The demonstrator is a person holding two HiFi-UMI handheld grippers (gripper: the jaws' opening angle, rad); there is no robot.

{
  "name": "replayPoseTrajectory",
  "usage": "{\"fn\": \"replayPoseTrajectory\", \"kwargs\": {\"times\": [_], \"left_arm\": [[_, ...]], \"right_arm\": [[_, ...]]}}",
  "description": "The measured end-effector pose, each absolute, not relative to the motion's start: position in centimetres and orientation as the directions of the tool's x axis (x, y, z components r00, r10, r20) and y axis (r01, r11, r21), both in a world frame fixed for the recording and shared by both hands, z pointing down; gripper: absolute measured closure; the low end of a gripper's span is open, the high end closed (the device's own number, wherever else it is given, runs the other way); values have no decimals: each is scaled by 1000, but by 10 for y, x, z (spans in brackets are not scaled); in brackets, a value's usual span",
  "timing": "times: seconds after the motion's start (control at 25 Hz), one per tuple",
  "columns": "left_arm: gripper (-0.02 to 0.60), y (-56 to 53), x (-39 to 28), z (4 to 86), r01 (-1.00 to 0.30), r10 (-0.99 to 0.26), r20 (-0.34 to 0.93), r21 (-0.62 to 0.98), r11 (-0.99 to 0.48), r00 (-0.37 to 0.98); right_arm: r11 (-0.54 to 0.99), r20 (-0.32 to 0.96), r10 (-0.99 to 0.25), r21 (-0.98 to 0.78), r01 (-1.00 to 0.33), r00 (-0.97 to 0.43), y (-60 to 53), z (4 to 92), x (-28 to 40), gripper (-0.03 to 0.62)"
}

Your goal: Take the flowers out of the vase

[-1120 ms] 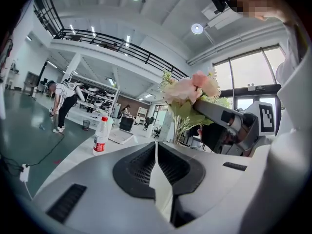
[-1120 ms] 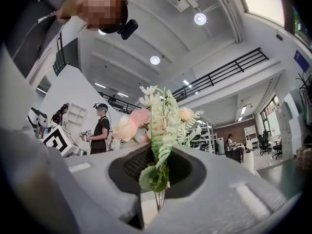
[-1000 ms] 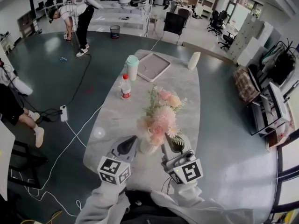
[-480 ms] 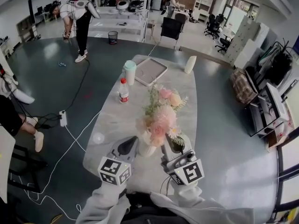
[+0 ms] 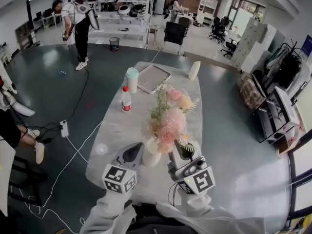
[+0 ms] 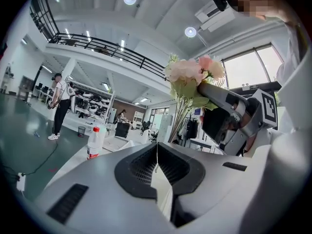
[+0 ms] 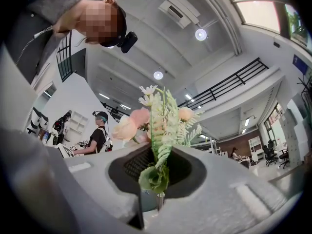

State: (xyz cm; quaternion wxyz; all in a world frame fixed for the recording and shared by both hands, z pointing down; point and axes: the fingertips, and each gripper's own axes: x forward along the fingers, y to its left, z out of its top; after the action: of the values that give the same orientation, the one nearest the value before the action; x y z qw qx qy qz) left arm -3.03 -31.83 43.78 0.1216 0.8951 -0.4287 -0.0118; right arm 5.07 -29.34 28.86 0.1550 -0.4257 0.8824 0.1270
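Risks first. Right tongs (image 7: 157, 172) are pinching the flowers (image 5: 168, 123) by a thin bundle of stems, jaws nearly together on them, with a fern leaf caught in the bite. If that pinch is sitting on leaf rather than stem, the bunch could be slipping or shedding a sprig on the pull.

Any pull at a slant could be dragging the stems against the mouth of the vase (image 5: 150, 156) and tipping it. The near edge of the table (image 5: 117, 126) is running close by the vase, so a tip could be sending it off.

Left tongs (image 6: 157, 147) are closed on a thin white edge at the vase's left side, which I'm reading as the rim. That's a narrow hold and could be twisting loose.

Flowers are sitting directly above the vase, heads well over its mouth. Can't tell whether the stem ends are clear of it.

Look: likely artificial, with pale pink and peach blooms, small white daisies, light green fern sprays and long thin stems. Top-heavy.
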Motion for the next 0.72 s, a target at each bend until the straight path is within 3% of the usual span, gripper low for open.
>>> {"fn": "replayPoseTrajectory", "kwargs": {"times": [0.72], "left_arm": [[578,-316,-8,412,-736,-749,20,210,-644,662]], "right_arm": [[569,-484,-704,52,-820,-519,-266,249,91,537]]}}
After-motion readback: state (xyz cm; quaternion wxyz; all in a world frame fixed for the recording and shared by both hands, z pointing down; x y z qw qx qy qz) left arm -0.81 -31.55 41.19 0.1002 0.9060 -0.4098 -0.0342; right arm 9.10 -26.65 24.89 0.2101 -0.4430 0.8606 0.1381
